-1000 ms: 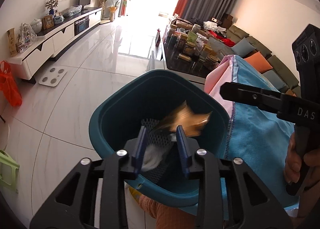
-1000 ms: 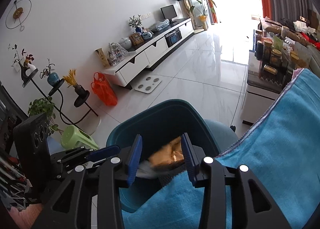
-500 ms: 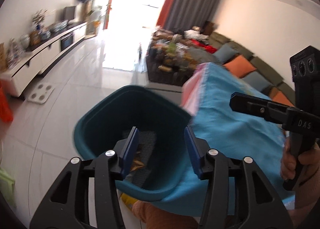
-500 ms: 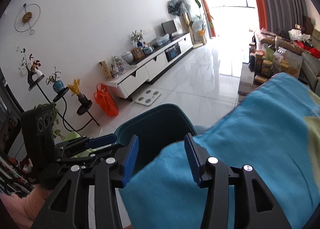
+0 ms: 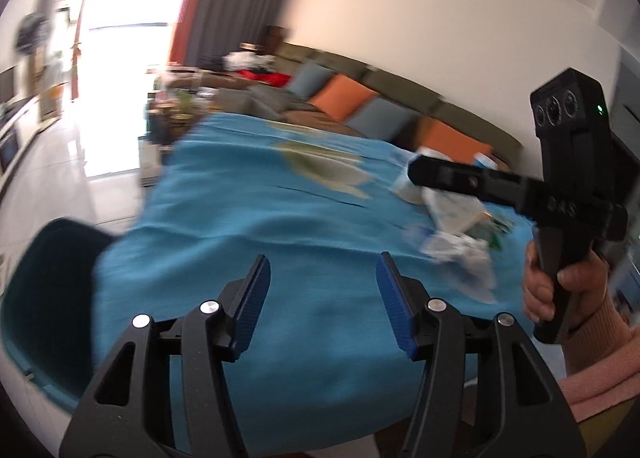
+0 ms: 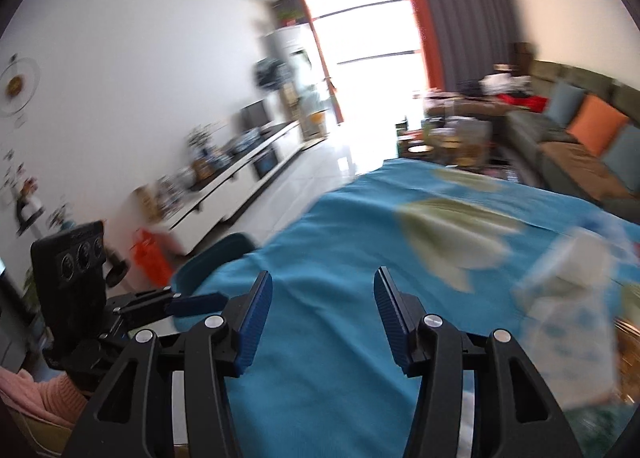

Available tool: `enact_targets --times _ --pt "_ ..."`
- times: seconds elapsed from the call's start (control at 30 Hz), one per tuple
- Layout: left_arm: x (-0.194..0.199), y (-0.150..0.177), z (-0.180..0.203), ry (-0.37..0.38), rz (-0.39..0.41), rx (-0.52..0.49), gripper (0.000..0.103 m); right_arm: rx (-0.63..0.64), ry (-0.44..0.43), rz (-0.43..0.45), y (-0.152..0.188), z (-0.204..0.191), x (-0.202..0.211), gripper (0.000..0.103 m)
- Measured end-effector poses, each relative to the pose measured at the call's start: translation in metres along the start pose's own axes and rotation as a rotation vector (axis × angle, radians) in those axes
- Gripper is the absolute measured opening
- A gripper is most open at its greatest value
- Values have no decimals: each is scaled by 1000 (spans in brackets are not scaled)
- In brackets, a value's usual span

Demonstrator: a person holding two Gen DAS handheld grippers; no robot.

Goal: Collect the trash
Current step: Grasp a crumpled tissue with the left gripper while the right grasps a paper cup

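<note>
Hanging over a bench draped in a blue cloth (image 5: pixel 248 242), the left tongs (image 5: pixel 322 298) are seen with their blue pads set well apart, having just been opening, and nothing is held between them. At about nine o'clock from them, the dark teal bin (image 5: pixel 44 298) is found at the bench's edge, partly hidden by the cloth. At roughly two o'clock, a blurred heap of pale trash (image 5: pixel 452 230) lies on the cloth, just under the fingers of the right tongs (image 6: pixel 323 306). Those tongs, gripped by a hand (image 5: pixel 560 286) in a pink sleeve, are likewise parted and empty after widening. In the right wrist view, a blurred white wrapper (image 6: pixel 568 322) is seen at three o'clock.
</note>
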State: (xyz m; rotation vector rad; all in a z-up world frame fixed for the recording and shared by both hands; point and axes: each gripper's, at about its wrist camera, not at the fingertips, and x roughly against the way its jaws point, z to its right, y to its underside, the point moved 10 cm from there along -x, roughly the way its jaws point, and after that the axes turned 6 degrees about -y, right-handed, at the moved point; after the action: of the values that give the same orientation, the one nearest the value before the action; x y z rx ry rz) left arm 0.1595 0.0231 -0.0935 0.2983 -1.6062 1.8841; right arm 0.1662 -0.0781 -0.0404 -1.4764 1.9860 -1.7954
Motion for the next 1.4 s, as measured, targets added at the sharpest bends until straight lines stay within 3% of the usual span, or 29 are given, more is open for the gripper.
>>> enact_targets --times 0.2,0.37,0.57,0.77,0.93,1.0,1.07,1.27,1.37,1.4 --pt "-37 8 76 144 -60 -88 59 -84 179 73 10 68 59 51" --pt "-70 13 123 209 -115 -141 63 -172 285 93 24 121 89 54" --pt "-90 15 151 246 -149 -179 69 -227 286 58 42 152 84 55" --pt "-104 20 159 241 -191 -181 68 -233 274 31 48 158 72 55" --pt "-113 28 163 241 -233 -181 58 -214 260 1 49 156 67 53" --pt "-114 30 165 247 -237 -190 53 -206 259 -10 51 155 65 43" --pt "-116 32 167 259 -246 -196 42 -198 254 -21 52 152 64 33" --pt "-122 36 163 259 -268 -185 15 -165 244 -14 50 143 66 25" --pt "-120 37 159 265 -269 -164 11 -153 233 -9 47 138 67 1" --pt "-118 36 157 267 -264 -161 10 -152 224 -9 46 136 67 2"
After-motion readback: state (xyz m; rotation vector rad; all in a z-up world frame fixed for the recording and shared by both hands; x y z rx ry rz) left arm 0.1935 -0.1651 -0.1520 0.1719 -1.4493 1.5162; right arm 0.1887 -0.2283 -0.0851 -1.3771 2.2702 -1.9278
